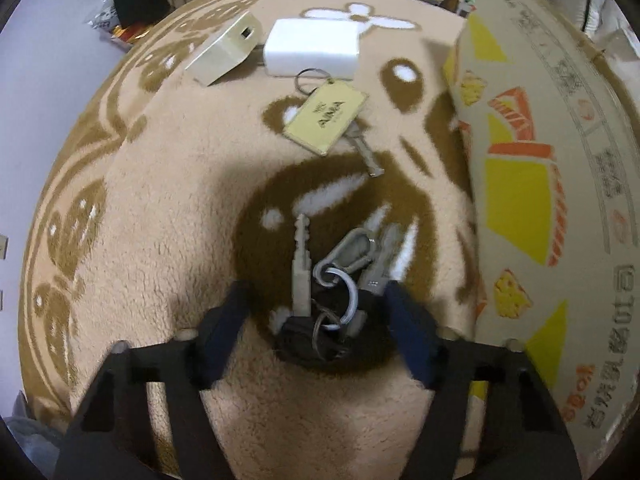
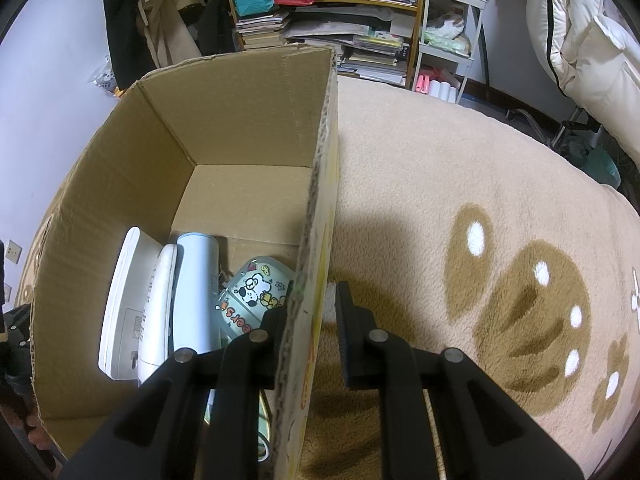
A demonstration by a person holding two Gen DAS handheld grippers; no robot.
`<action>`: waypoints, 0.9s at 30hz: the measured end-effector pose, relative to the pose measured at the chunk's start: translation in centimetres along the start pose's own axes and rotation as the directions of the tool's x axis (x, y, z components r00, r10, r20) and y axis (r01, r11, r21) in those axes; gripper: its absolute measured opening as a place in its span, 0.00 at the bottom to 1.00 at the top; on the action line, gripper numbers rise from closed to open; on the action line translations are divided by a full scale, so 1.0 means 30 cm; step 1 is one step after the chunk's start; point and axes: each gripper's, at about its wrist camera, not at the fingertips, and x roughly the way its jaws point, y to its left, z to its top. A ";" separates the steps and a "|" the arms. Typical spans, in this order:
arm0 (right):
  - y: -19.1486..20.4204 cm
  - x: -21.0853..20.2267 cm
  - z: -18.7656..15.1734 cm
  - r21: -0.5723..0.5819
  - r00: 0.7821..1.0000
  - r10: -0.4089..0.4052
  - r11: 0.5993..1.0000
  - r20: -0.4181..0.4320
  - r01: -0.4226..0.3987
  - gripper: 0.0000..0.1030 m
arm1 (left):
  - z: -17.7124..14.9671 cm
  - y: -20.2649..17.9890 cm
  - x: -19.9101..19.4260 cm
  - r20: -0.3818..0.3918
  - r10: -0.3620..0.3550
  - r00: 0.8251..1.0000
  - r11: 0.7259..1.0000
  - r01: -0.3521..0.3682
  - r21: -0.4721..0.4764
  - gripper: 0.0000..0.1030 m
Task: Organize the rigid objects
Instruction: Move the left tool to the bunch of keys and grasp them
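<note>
In the left wrist view a bunch of keys (image 1: 336, 280) with a carabiner and rings lies on the patterned blanket, and my left gripper (image 1: 316, 312) stands open around it, one finger on each side. Farther off lie a key with a yellow tag (image 1: 326, 118), a white block (image 1: 312, 46) and a beige box (image 1: 226, 50). In the right wrist view my right gripper (image 2: 310, 316) is open and straddles the wall of the cardboard box (image 2: 248, 120), its left finger inside and its right finger (image 2: 352, 320) outside.
The box holds a white device (image 2: 128, 304), a pale blue cylinder (image 2: 196, 280) and a cartoon-printed case (image 2: 252, 296). The printed outer side of the box (image 1: 540, 160) rises right of the keys. Shelves with books and clutter (image 2: 360, 40) stand beyond the blanket (image 2: 440, 160).
</note>
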 end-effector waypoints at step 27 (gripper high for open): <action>0.011 -0.001 0.004 -0.005 1.000 0.002 1.000 0.001 -0.002 0.15 | 0.024 0.015 -0.283 0.252 0.023 0.967 1.000 -0.026 0.011 0.07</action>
